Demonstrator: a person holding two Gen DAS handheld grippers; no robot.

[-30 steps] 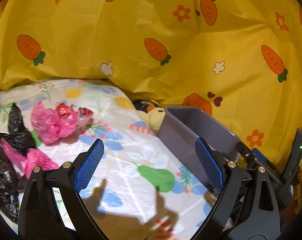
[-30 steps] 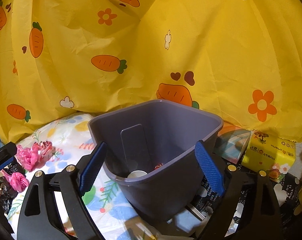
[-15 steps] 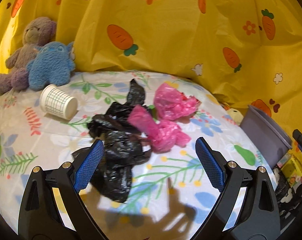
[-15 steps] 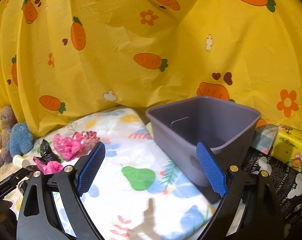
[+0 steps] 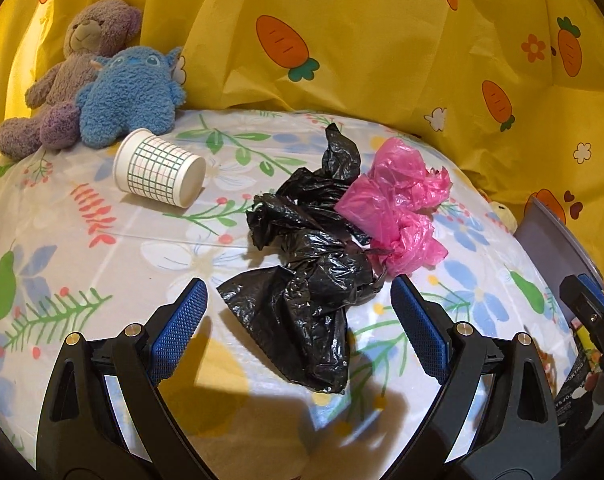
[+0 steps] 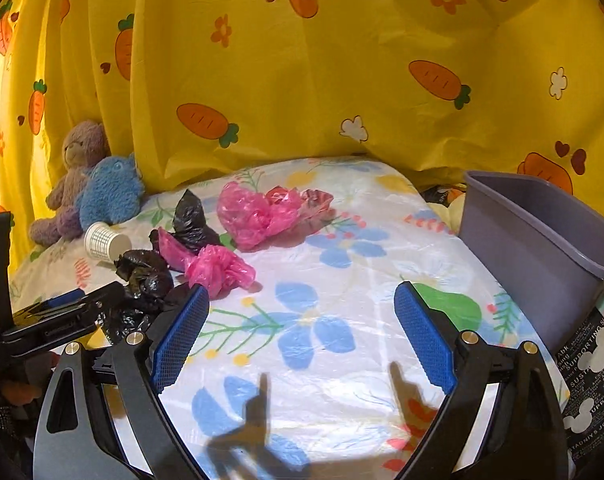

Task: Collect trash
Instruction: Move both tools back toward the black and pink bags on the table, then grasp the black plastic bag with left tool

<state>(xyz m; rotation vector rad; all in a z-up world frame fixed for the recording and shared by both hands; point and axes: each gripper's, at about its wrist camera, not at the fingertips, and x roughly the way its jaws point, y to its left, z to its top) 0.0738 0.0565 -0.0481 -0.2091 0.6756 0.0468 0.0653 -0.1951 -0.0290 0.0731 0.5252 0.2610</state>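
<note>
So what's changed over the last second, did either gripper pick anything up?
No. The left gripper swung left from the grey bin and now hovers open over the black bag. The right gripper also swung left off the bin, open above bare tablecloth. Pink bags, paper cup and plush toys lie untouched.

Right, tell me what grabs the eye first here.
The crumpled black plastic bag tangled with a pink plastic bag mid-table, just ahead of the open left gripper. Behind them hangs a yellow carrot-print curtain; two plush toys sit far left by a toppled paper cup.
</note>
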